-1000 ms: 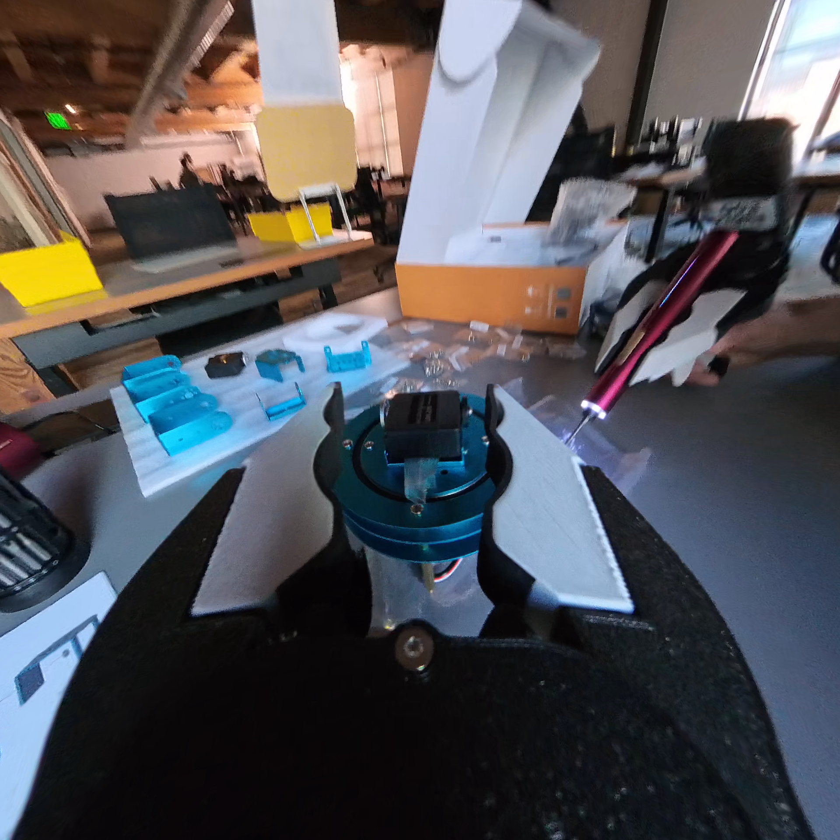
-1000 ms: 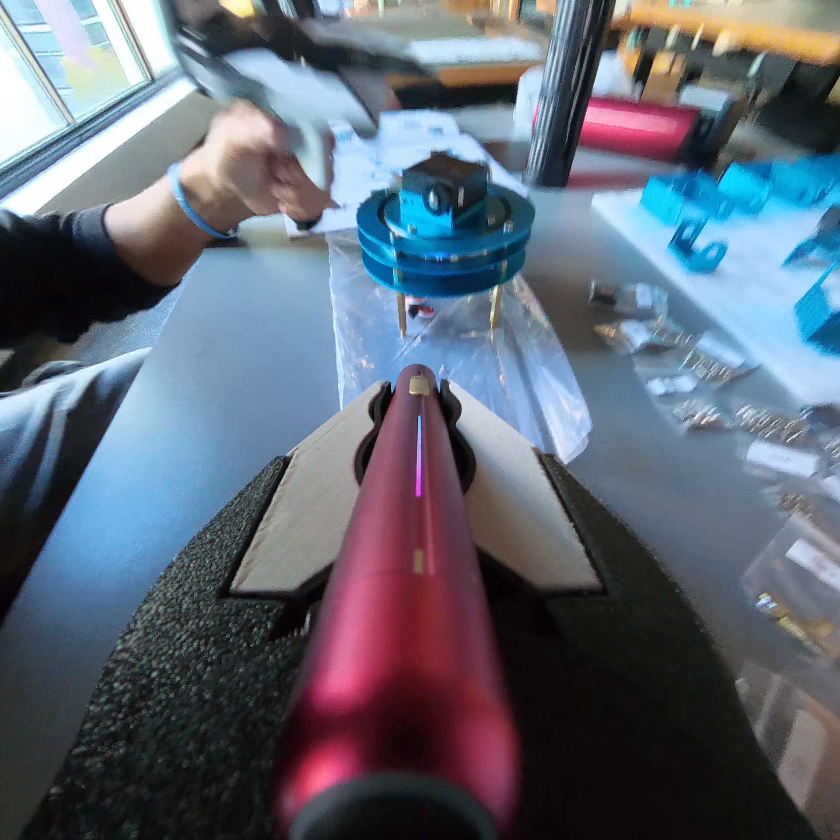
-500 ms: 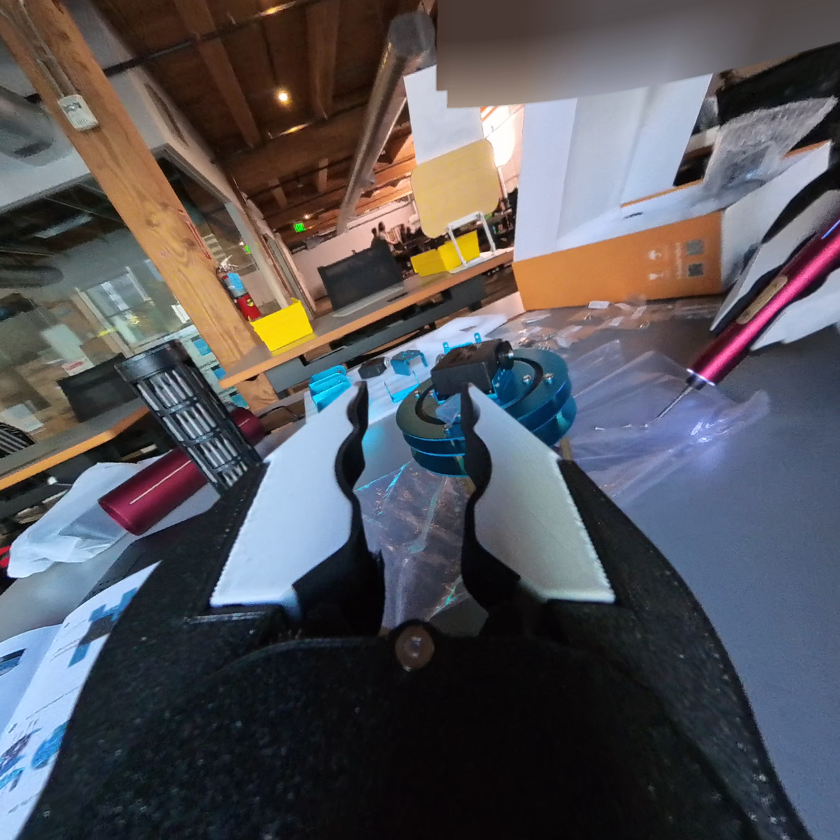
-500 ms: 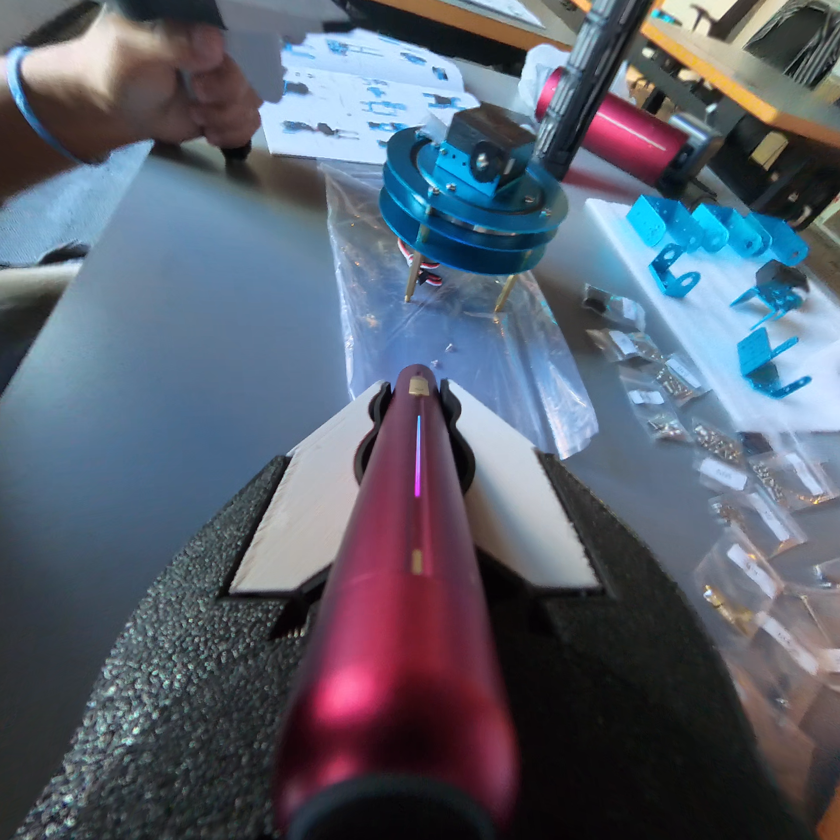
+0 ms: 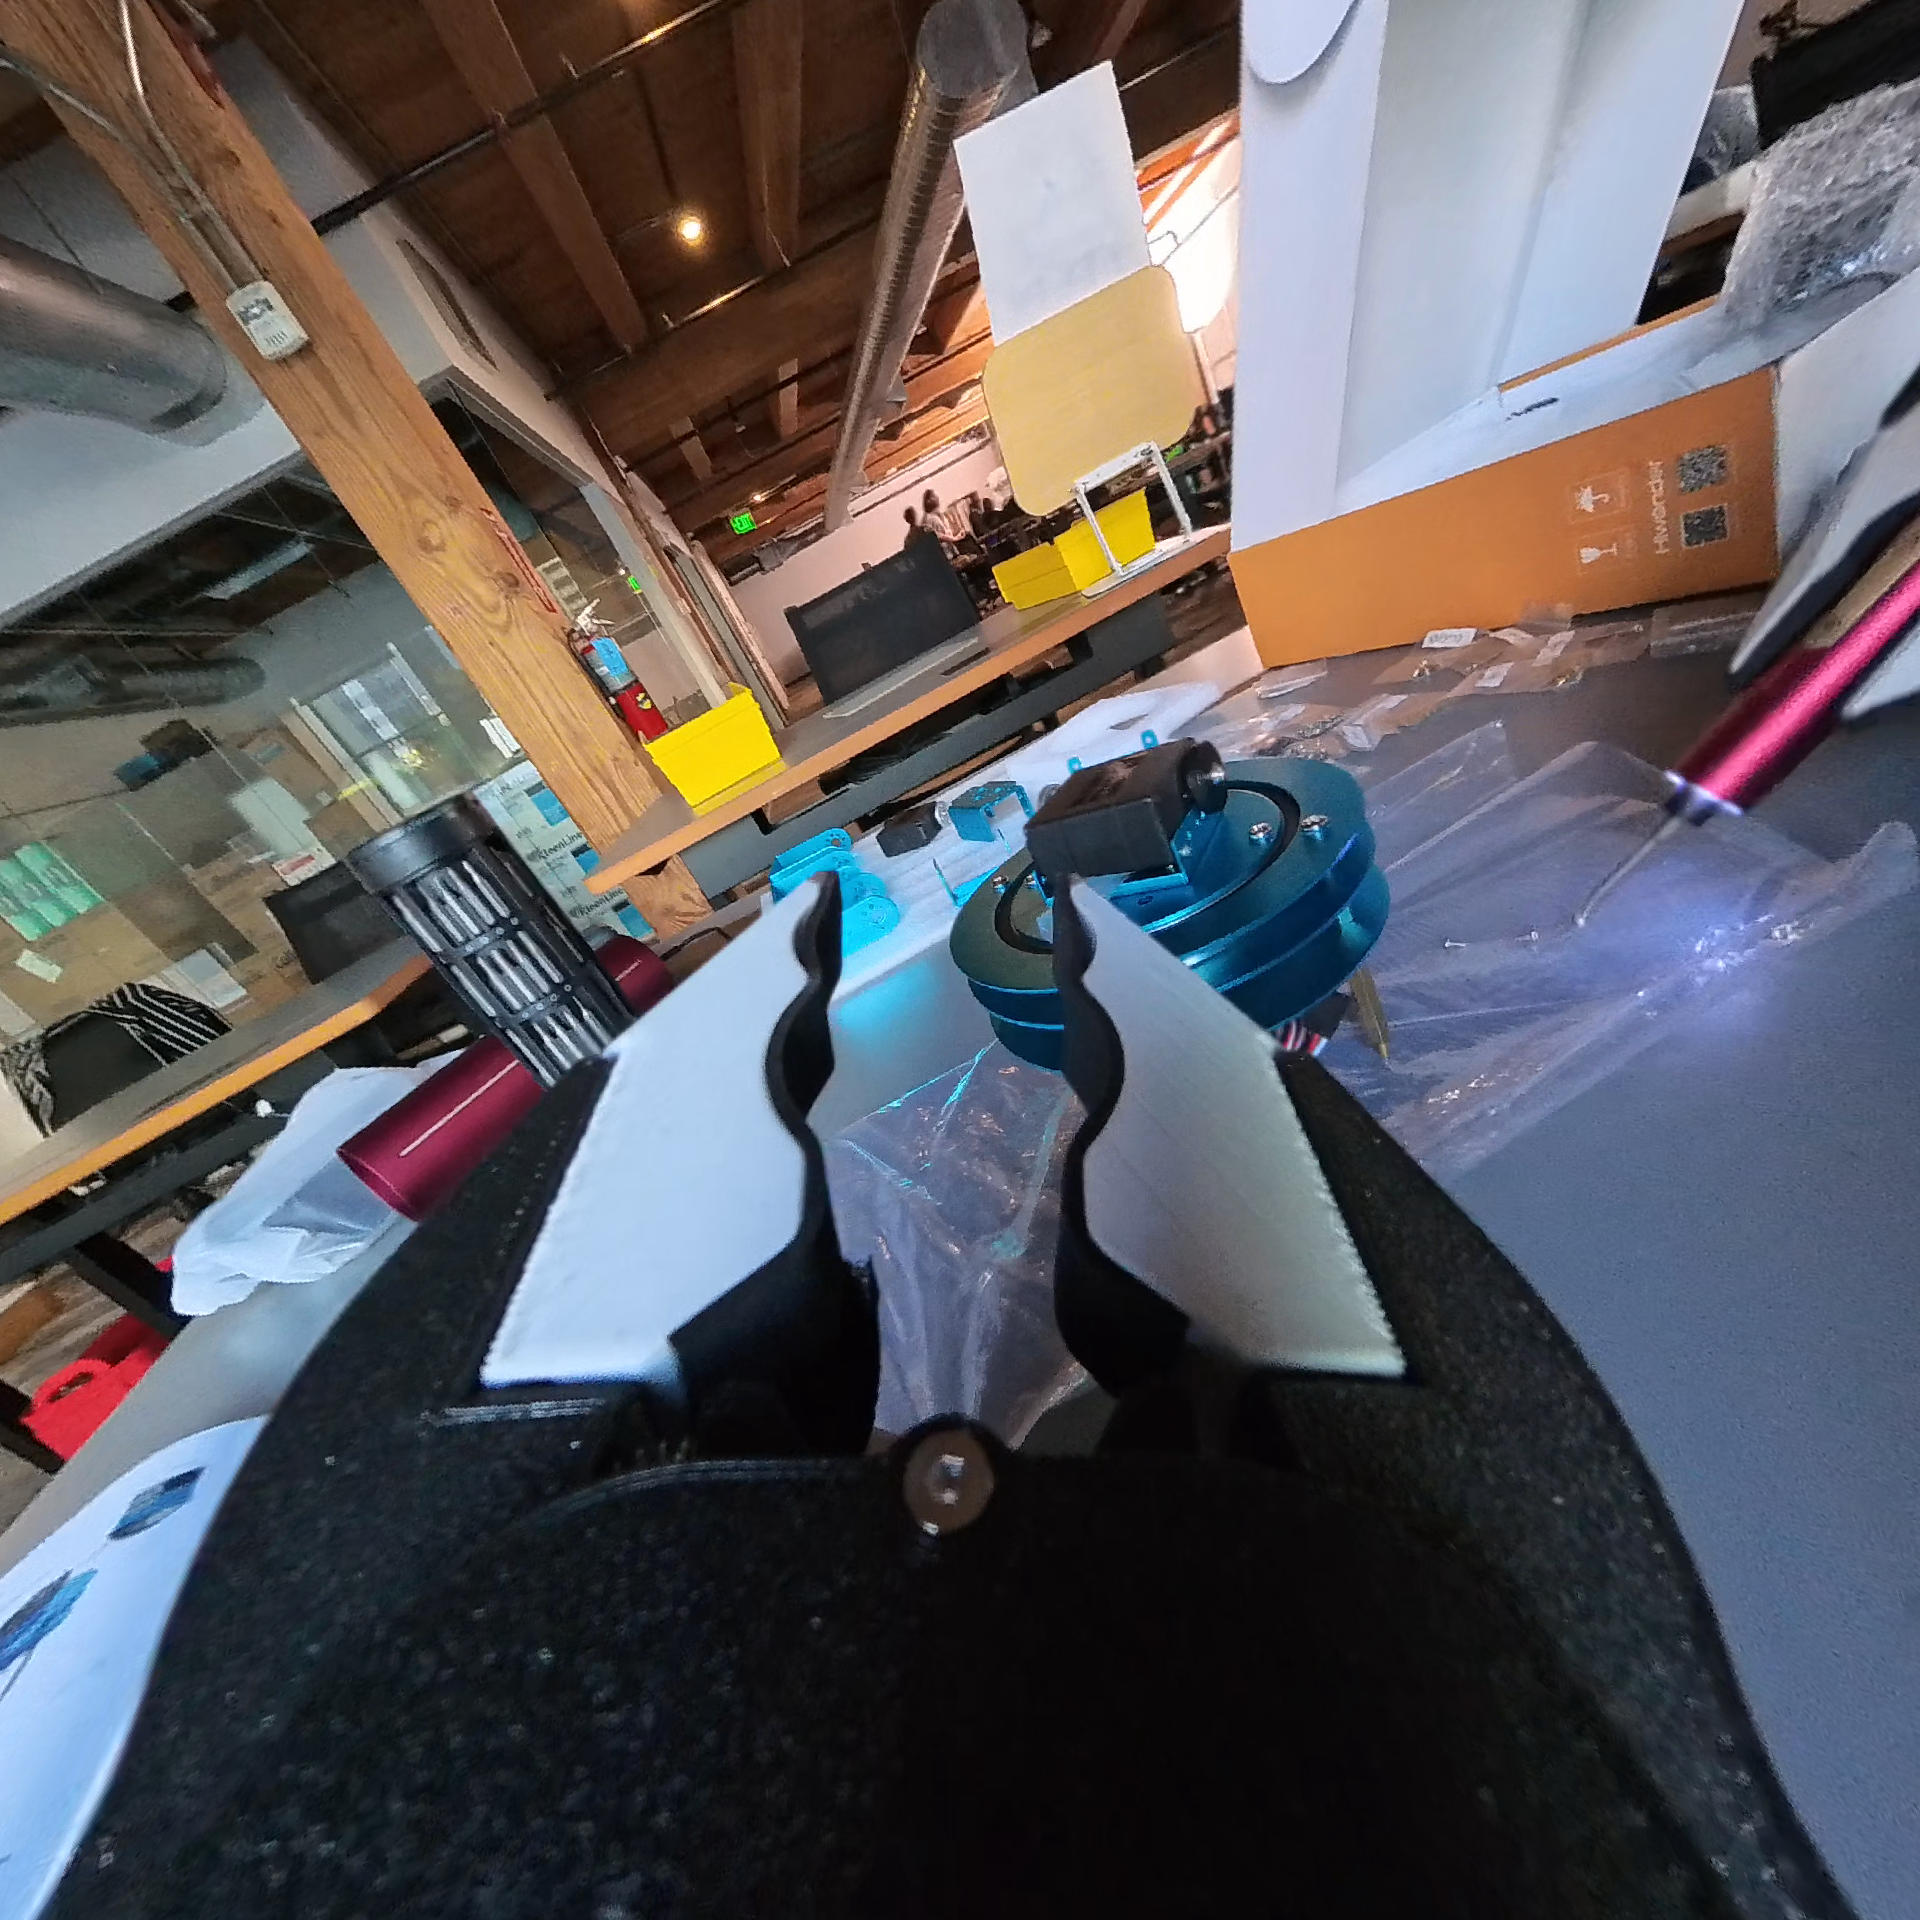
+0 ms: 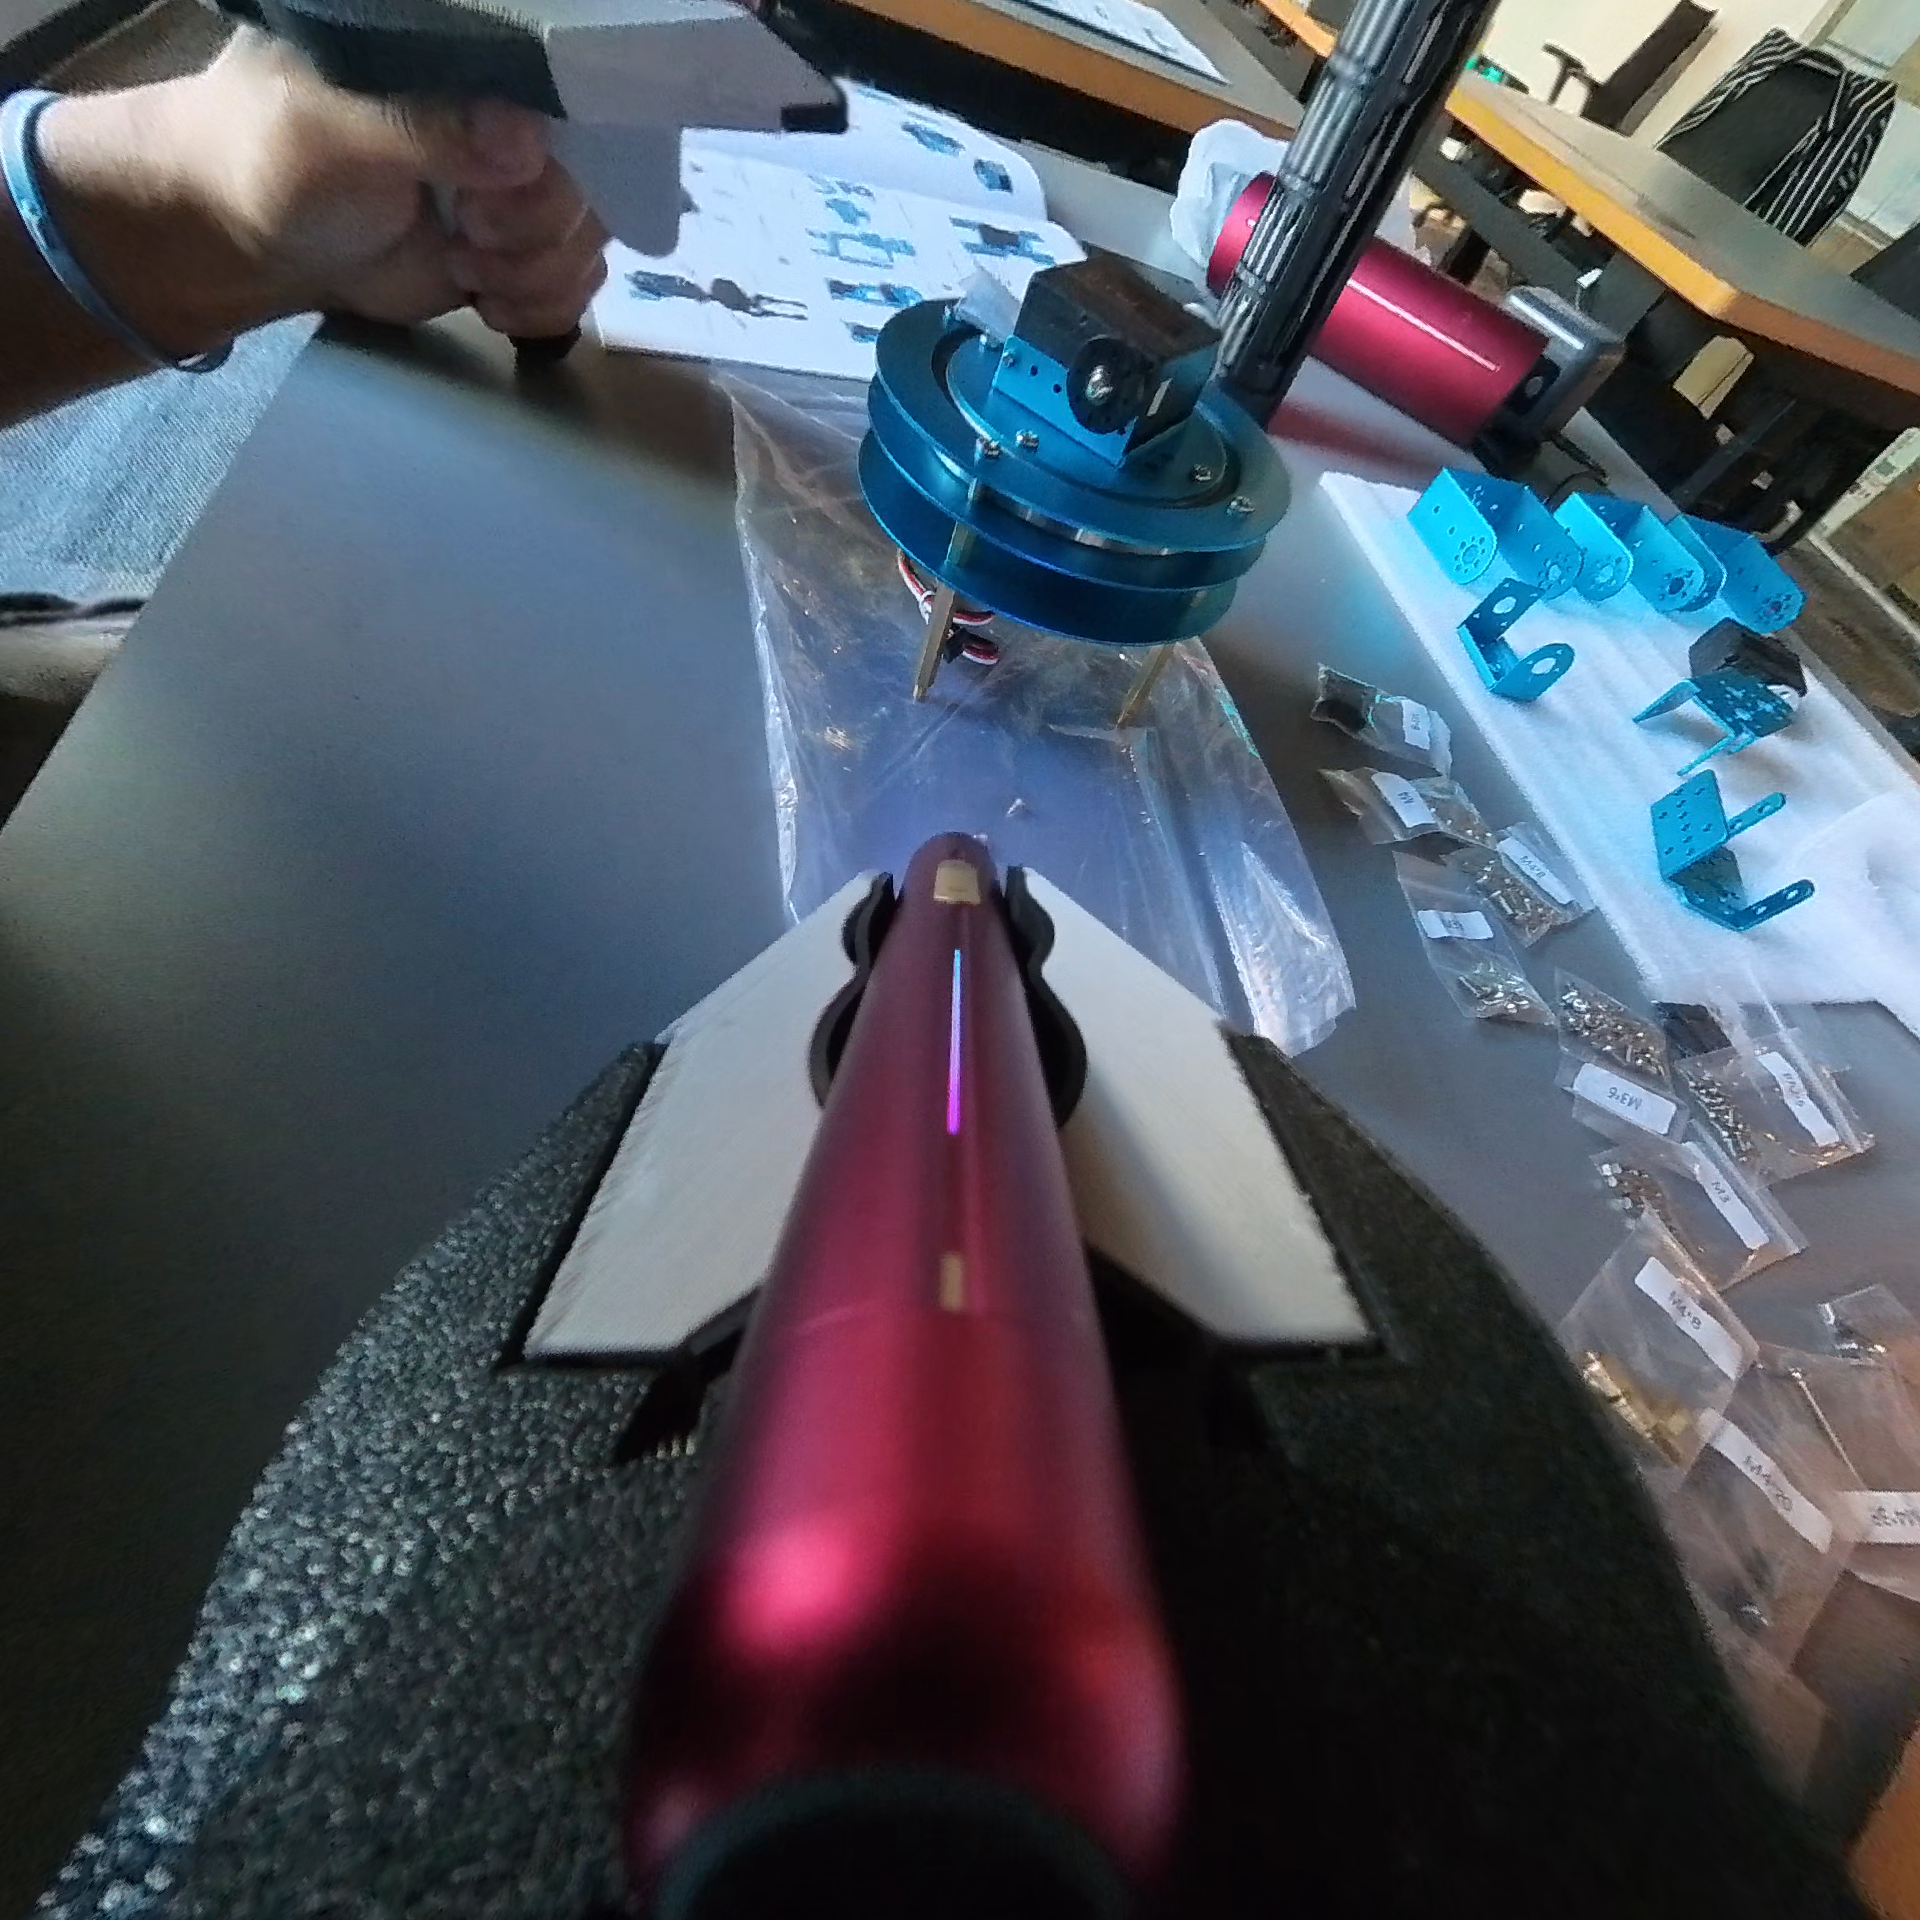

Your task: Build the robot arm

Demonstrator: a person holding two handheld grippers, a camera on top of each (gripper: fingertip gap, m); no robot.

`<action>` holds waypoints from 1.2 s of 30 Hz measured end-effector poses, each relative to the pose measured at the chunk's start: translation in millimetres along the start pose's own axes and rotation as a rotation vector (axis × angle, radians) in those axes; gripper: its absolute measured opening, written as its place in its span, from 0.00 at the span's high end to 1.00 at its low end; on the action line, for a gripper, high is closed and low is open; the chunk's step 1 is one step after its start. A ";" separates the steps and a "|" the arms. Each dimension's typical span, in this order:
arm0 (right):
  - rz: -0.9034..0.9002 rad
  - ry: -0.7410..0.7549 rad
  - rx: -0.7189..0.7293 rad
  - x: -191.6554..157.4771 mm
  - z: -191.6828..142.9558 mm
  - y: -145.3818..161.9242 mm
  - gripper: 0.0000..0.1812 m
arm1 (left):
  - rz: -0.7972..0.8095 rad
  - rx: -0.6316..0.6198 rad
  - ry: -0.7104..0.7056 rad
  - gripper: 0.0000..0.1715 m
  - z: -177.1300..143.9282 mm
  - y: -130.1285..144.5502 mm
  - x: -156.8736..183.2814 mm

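A blue round metal base (image 5: pixel 1247 935) with a black servo (image 5: pixel 1122 821) on top stands on brass legs on a clear plastic bag (image 5: pixel 1558 997). My left gripper (image 5: pixel 945 914) is open and empty, a short way back from the base and apart from it. My right gripper (image 6: pixel 956 894) is shut on a red electric screwdriver (image 6: pixel 935 1299). The screwdriver points at the bag in front of the base (image 6: pixel 1070 540), and its lit tip hangs over the bag in the left wrist view (image 5: pixel 1787 717). A small loose screw (image 6: pixel 1018 805) lies on the bag.
Blue brackets (image 6: pixel 1621 582) lie on white foam at the right, with several small bags of screws (image 6: pixel 1662 1091) nearer. A red cylinder (image 6: pixel 1403 301), a black slotted holder (image 6: pixel 1320 177) and printed sheets (image 6: pixel 831 239) lie behind the base. An orange and white box (image 5: pixel 1507 520) stands at the back. Some 20 cm of space lies between my two pairs of fingers. The small loose screw (image 6: pixel 1018 805) sits 9 cm or so from the ends of my right fingers.
My left gripper let go of the blue base, drew back and tilted upward. My right gripper with the screwdriver has dropped lower over the bag, closer to the base.
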State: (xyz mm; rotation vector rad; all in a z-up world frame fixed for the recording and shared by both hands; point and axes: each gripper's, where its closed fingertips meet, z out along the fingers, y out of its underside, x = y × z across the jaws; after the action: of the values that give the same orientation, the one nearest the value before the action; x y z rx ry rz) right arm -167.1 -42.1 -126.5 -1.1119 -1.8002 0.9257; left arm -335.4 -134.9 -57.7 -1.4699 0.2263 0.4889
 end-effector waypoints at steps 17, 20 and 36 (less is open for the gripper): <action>0.740 -0.446 0.536 -4.9 -23.0 -108.2 0.89 | -0.239 0.143 0.405 0.76 -3.7 -56.4 98.7; 0.715 -0.454 0.547 -18.2 -20.0 -117.5 0.89 | -0.268 0.156 0.412 0.81 -4.3 -57.3 94.6; 0.875 -0.551 0.549 -25.1 -13.8 -107.4 0.89 | -0.139 0.241 0.374 0.94 -9.5 -65.1 99.4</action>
State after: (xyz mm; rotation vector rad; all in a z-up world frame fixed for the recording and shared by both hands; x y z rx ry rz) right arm -183.1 -99.9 -33.0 -1.3529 -1.2391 2.2629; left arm -217.1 -128.4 -43.9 -1.3198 0.4591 0.0659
